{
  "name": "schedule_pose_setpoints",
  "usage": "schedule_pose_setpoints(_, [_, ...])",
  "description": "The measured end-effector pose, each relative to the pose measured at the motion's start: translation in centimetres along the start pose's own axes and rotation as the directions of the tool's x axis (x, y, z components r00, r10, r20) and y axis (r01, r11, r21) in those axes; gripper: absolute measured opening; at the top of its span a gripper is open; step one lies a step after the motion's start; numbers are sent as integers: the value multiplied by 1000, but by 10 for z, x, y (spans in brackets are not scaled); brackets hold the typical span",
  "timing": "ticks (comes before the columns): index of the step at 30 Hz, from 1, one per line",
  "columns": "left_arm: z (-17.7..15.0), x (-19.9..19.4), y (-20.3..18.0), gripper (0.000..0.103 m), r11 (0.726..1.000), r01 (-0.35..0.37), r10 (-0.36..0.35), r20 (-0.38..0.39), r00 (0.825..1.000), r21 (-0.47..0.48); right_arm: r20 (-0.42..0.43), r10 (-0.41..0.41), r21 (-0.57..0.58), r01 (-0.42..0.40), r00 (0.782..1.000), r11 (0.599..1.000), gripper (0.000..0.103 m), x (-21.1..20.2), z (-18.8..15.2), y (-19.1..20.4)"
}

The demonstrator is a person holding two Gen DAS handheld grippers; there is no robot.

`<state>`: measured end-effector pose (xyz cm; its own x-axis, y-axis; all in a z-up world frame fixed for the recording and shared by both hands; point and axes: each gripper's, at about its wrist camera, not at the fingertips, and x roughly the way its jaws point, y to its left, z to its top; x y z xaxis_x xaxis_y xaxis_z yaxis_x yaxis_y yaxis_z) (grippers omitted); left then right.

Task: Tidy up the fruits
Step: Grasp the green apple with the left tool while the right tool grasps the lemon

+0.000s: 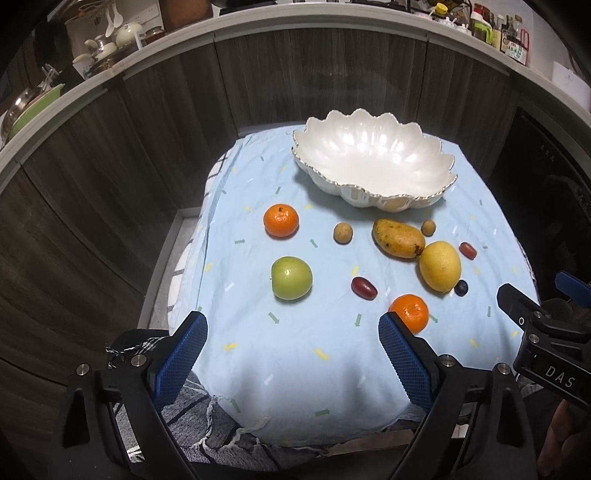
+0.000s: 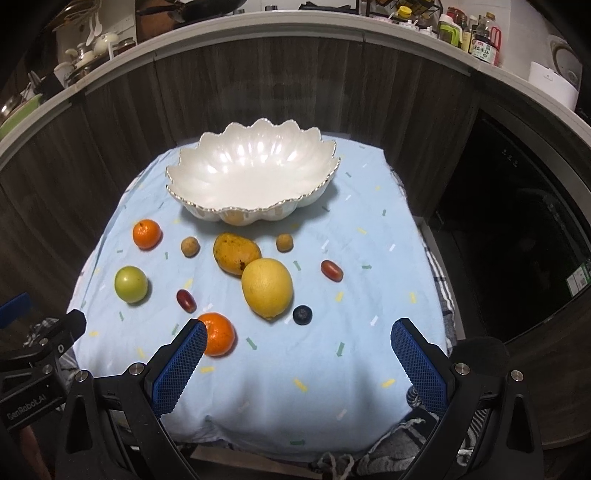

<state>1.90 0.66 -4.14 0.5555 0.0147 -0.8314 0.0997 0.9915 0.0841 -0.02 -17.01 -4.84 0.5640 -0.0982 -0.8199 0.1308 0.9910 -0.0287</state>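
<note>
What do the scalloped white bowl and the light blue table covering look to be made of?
Scalloped white bowl: probably glazed ceramic, though it could be glass; it has a pearly gloss with bright highlights and a metallic-looking rim. Light blue table covering: woven cloth with a matte finish; it creases softly and drapes over the edge.

Home kitchen — crockery-laden counter [image 1: 229,27]

Both wrist cameras look steeply down and forward over the near edge of the cloth [image 1: 295,387], side by side; both share the bowl [image 1: 373,162] at 12 o'clock, shifted toward 1 in the left view, 11 in the right
</note>
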Motion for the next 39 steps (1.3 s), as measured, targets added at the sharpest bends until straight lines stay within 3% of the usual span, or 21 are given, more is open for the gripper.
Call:
schedule_pose_setpoints(13, [5, 39, -5, 94, 1000, 5, -4, -39, 999, 28, -45, -22, -17, 21, 999, 1000, 101, 39, 5, 0])
schedule_pose_setpoints(22, [15, 71, 2, 85, 1000, -2, 2, -68, 998, 13, -70, -18, -40, 15, 997, 999, 101, 69, 16, 11])
schedule_pose_setpoints(39, [19, 117, 12, 83, 1000, -17, 16, -122, 992, -5, -113, -17, -93, 7, 993, 996, 93, 110, 31, 28])
